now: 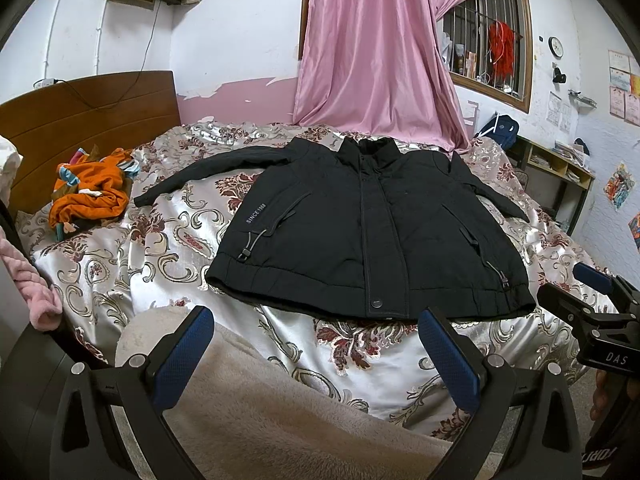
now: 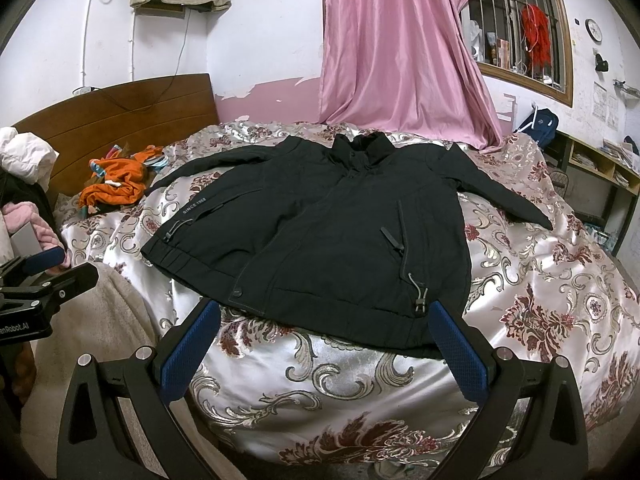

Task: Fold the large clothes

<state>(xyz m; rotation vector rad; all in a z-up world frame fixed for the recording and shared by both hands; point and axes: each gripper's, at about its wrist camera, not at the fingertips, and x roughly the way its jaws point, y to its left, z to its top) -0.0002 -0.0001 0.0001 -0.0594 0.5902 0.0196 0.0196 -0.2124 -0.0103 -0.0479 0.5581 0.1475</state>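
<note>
A black jacket lies flat and front-up on the bed, zipped, both sleeves spread out to the sides, collar toward the curtain. My left gripper is open just short of the jacket's hem, over the bedspread, holding nothing. My right gripper is open too, its fingers straddling the hem near the right drawcord toggle without touching cloth. The right gripper also shows at the right edge of the left wrist view, and the left gripper at the left edge of the right wrist view.
A floral satin bedspread covers the bed. An orange clothes heap lies by the wooden headboard. A beige fleece blanket lies near the front edge. A pink curtain hangs behind; shelves stand at the right.
</note>
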